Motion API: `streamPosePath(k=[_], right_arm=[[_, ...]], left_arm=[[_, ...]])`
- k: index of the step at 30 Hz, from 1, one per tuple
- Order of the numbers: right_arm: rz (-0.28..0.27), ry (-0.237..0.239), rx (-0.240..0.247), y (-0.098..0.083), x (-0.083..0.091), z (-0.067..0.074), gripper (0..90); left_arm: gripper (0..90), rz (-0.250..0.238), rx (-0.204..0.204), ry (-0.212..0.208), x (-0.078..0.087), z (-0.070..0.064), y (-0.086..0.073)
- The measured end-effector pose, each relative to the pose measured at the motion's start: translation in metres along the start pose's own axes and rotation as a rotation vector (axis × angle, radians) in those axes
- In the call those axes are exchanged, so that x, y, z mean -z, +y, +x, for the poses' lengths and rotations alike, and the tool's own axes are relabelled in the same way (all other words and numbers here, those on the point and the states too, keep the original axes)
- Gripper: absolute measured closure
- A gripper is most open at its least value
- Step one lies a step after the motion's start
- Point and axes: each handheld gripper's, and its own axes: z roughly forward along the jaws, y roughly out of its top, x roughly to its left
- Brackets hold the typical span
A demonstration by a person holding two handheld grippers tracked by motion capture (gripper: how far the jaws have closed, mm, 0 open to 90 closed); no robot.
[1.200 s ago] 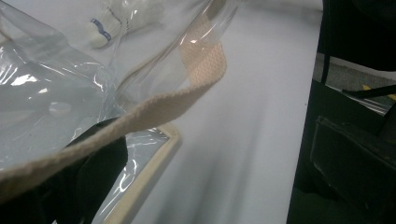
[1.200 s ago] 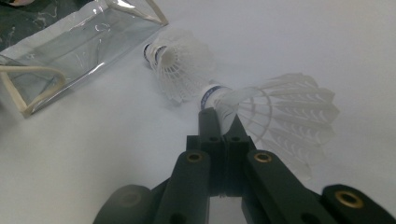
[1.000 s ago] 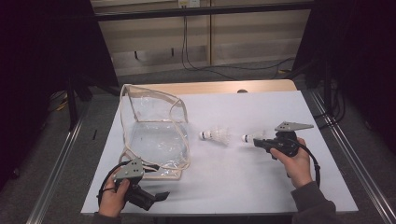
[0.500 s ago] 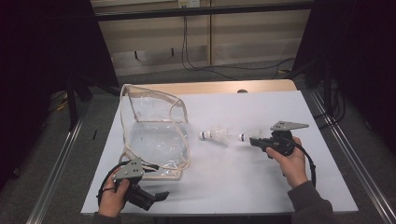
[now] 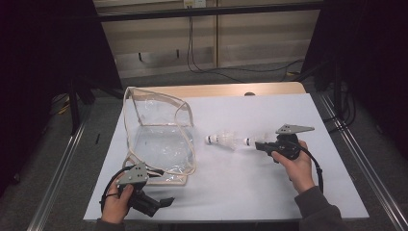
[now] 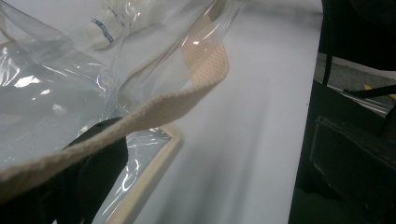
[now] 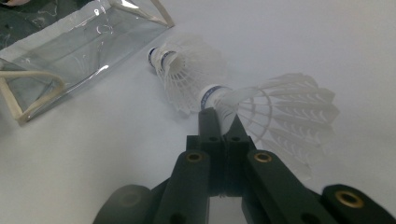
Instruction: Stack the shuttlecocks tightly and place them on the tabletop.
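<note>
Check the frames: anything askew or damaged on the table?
Nothing damaged or spilled. The shuttlecocks lie on their sides, one gripped by the right gripper. The clear bag stands slumped, its strap draped over the left gripper's jaw.

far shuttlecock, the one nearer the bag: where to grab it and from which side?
Grip the far shuttlecock just behind its cork, where the feather stems converge and are stiffest. It lies on its side, so come from above, jaws across its axis; the open feather skirt would probably crush.
</note>
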Motion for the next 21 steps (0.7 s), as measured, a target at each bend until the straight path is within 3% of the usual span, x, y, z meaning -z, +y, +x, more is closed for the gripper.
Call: streamPosePath(k=[21], right_arm=[[0.01, 0.01, 0.019, 0.006, -0.012, 0.004, 89.9]], left_arm=[[4.0, 0.001, -0.002, 0.001, 0.0, 0.0, 0.0]])
